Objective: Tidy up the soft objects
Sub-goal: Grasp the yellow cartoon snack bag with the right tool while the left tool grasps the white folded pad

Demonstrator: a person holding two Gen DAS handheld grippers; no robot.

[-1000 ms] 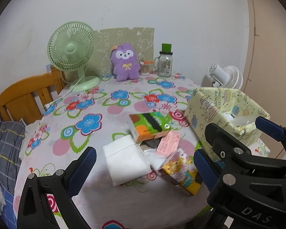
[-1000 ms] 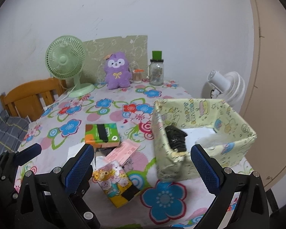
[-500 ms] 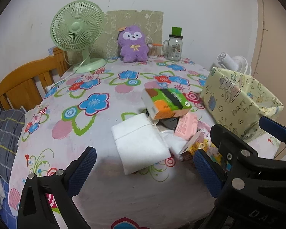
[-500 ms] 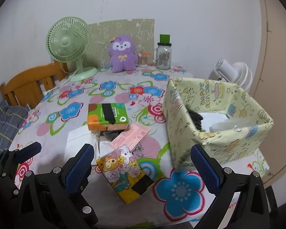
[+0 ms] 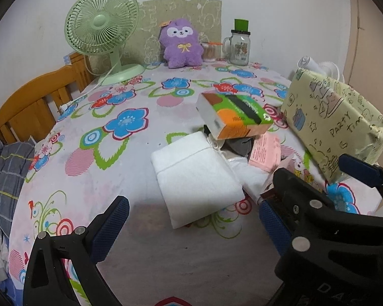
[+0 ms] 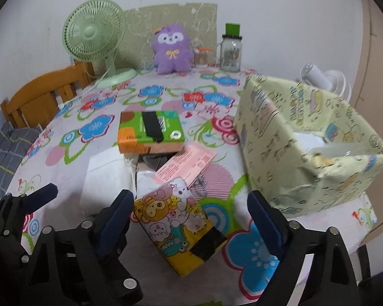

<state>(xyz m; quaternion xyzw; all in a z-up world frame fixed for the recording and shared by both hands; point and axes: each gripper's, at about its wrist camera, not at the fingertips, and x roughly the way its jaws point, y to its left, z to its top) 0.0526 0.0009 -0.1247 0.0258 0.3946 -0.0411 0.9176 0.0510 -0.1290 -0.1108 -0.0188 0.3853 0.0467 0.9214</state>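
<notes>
Two hand-held grippers hang over our flowered worktop (image 5: 94,137), and we take the orange-and-green tissue box (image 6: 150,131) as our landmark. Just in front of it lie a pink packet (image 6: 186,164) and a dark thing we cannot make out, partly under the box. We see a white folded cloth (image 5: 196,176) in front of the box and to its left, and a yellow cartoon tissue pack (image 6: 181,229) nearer to us still. Right of the box stands the pale yellow basket (image 6: 319,158), with something white inside. Far behind the box sit a purple plush toy (image 5: 181,42), a green fan (image 5: 102,25) and a glass jar (image 5: 238,47).

Our left hand-held gripper (image 5: 191,227) has its jaws apart, with nothing between them. Our right hand-held gripper (image 6: 191,219) has just been closing a little; its jaws stand wide on either side of the cartoon pack, not pressing it
</notes>
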